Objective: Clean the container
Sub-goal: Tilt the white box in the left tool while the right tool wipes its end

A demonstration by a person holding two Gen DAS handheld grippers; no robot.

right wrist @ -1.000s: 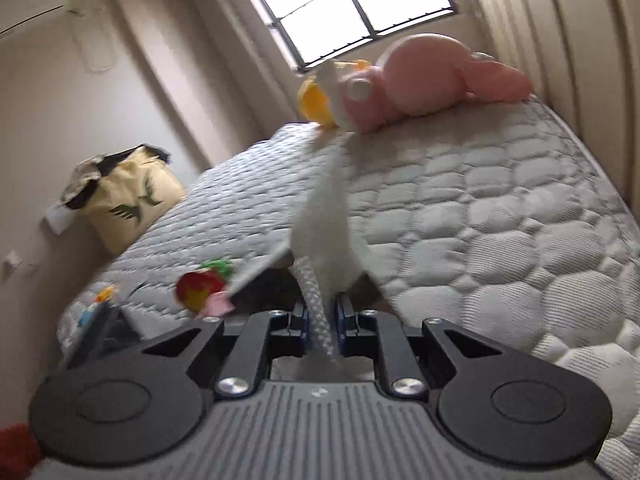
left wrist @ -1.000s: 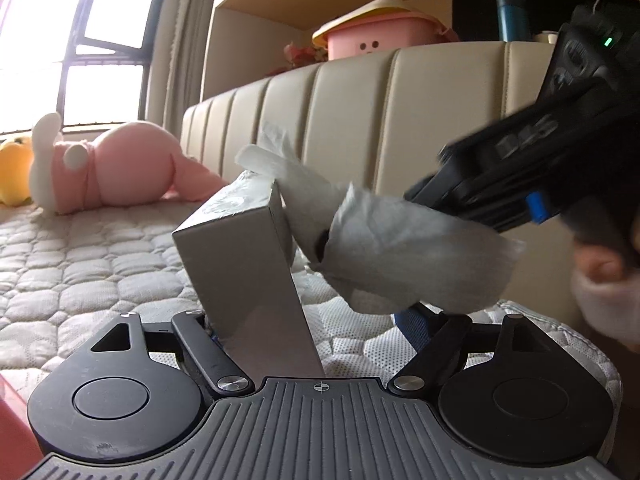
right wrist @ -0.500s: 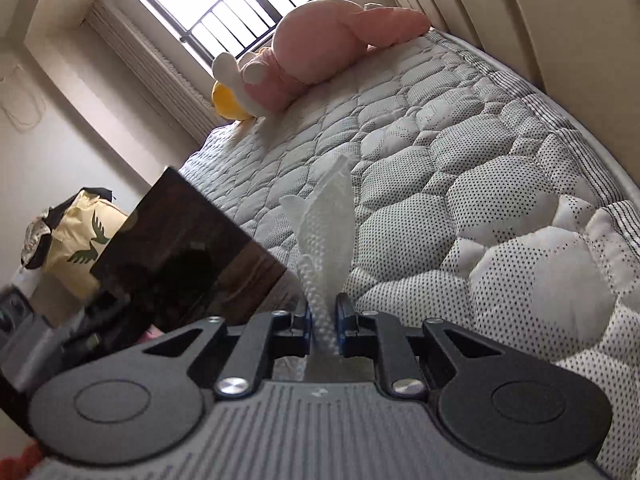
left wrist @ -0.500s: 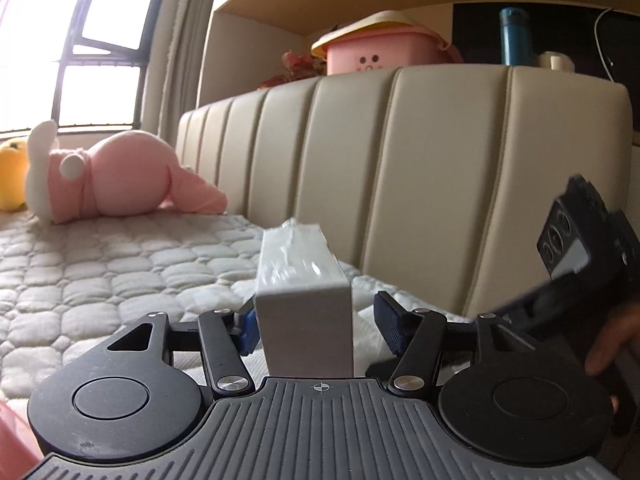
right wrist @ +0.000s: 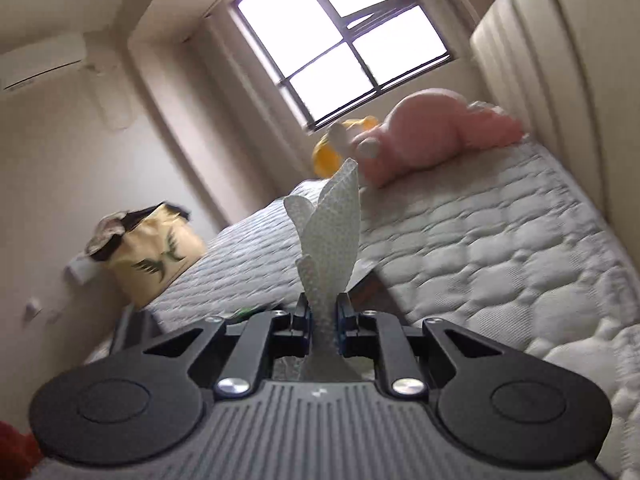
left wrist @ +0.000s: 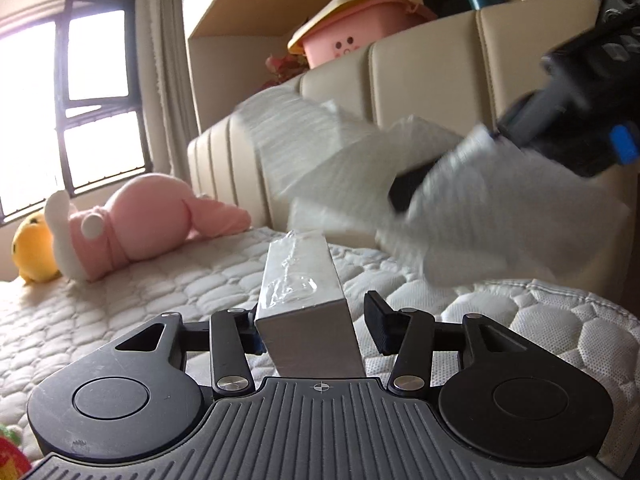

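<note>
Grey container (left wrist: 306,304) lies between our left claw (left wrist: 316,330) fingers, unclamped, long axis pointing away over the bed (left wrist: 160,280). Right claw (right wrist: 323,322) pinches a white tissue (right wrist: 332,232), above and right of it.

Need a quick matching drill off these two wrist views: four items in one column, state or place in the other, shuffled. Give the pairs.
Things:
1. silver box
2. white tissue
3. pink plush
4. yellow bag

States or places:
A. lying on the mattress near the window
B. pinched in the right tongs
C. on the floor beside the bed
D. between the open fingers of the left tongs

Pairs: 1-D, 2-B, 3-A, 4-C
</note>
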